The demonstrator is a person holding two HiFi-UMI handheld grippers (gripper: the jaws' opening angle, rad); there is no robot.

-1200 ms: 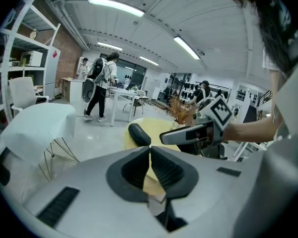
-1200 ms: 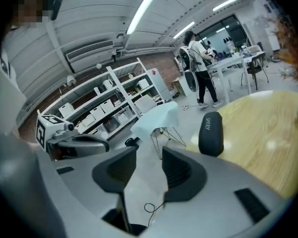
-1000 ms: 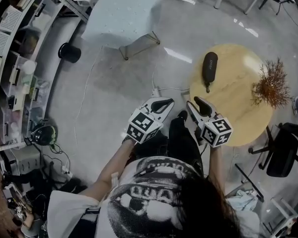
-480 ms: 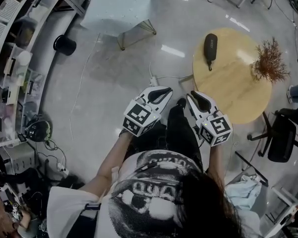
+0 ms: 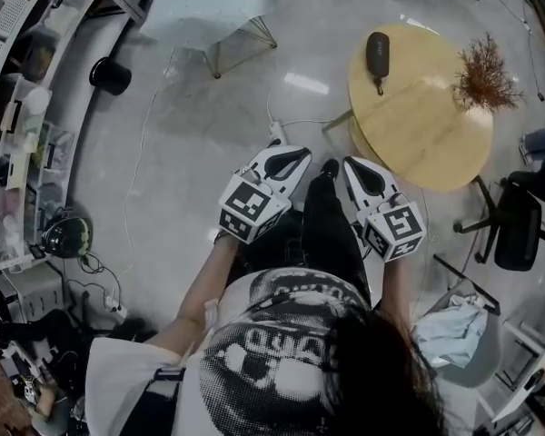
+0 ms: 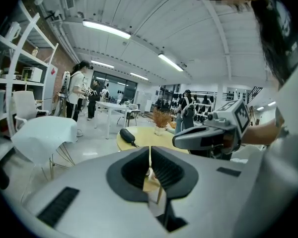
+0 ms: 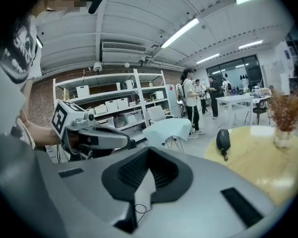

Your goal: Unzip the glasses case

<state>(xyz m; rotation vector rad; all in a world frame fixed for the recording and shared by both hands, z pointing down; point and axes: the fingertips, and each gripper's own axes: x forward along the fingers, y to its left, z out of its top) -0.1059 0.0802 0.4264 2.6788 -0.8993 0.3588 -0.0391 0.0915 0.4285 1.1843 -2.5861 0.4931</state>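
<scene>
The black zipped glasses case (image 5: 377, 51) lies near the far edge of a round wooden table (image 5: 418, 143), its pull strap pointing toward me. It also shows in the left gripper view as the case (image 6: 126, 134) and in the right gripper view as the case (image 7: 222, 139). Both grippers are held in front of my body, well short of the table and touching nothing. My left gripper (image 5: 295, 157) (image 6: 150, 148) has its jaws together and empty. My right gripper (image 5: 352, 166) (image 7: 148, 150) is shut too, with nothing between its jaws.
A dried plant in a vase (image 5: 481, 71) stands on the table's right side. A white chair (image 5: 222, 7) is at the far left, shelves (image 5: 18, 107) line the left wall, a black office chair (image 5: 518, 225) sits right. A cable (image 5: 145, 143) runs across the floor.
The right gripper's jaws have come together from open. Both grippers have moved forward and slightly up, and the table has shifted toward the top of the head view.
</scene>
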